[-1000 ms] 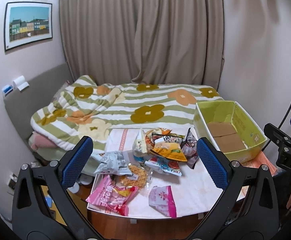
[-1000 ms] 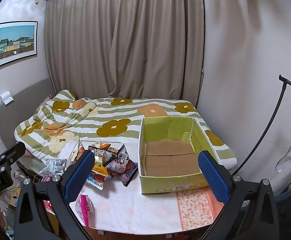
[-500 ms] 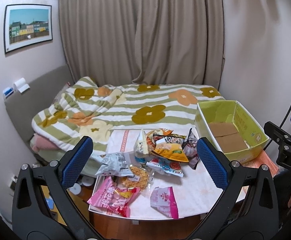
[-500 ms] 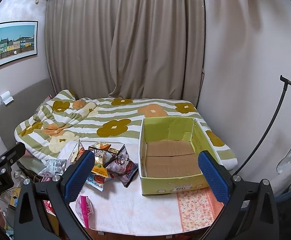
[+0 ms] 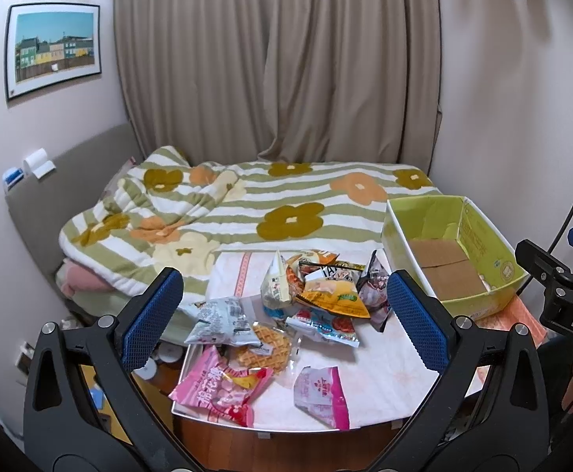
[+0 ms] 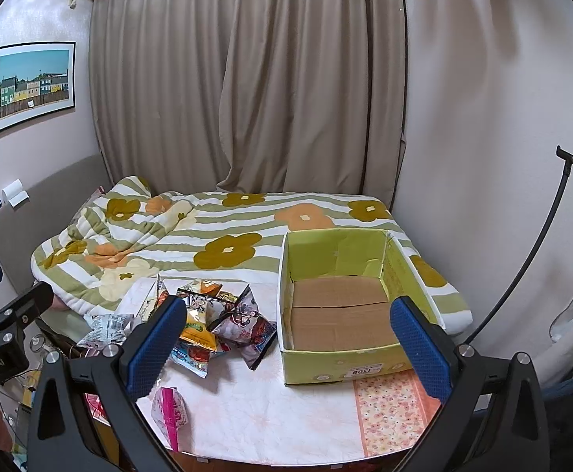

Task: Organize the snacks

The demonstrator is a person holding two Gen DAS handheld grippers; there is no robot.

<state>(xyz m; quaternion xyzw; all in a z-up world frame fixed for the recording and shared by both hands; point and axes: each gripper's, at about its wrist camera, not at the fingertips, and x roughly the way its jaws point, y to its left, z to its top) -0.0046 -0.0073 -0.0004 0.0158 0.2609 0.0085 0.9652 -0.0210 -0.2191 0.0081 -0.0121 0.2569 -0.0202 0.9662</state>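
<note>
Snack packets in crinkled foil and plastic (image 5: 310,306) lie heaped on the left half of a small table under a white and pink floral cloth (image 5: 384,358), whose near edge is cut off by the gripper frames in both views. Nearest, the left gripper (image 5: 284,320) hangs above the heap with its blue-padded jaws spread wide and nothing between them; the right gripper (image 6: 288,348) hangs likewise wide and bare nearer the box. Its left finger (image 6: 154,348) hides part of the pile. At the near edge lie a pink marshmallow bag (image 5: 223,389) and a small pink and white packet (image 5: 319,395), with a round waffle in clear wrap (image 5: 266,348) and a silver grey packet (image 5: 223,320) just beyond. Farther in, an orange chip bag (image 5: 335,297) tops overlapping packets whose labels are too small to read. To the right stands an open yellow-green cardboard box (image 6: 404,271), showing only its brown flaps. Beyond is a bed with a green-striped flowered quilt (image 6: 231,236), then beige curtains (image 6: 247,90).
</note>
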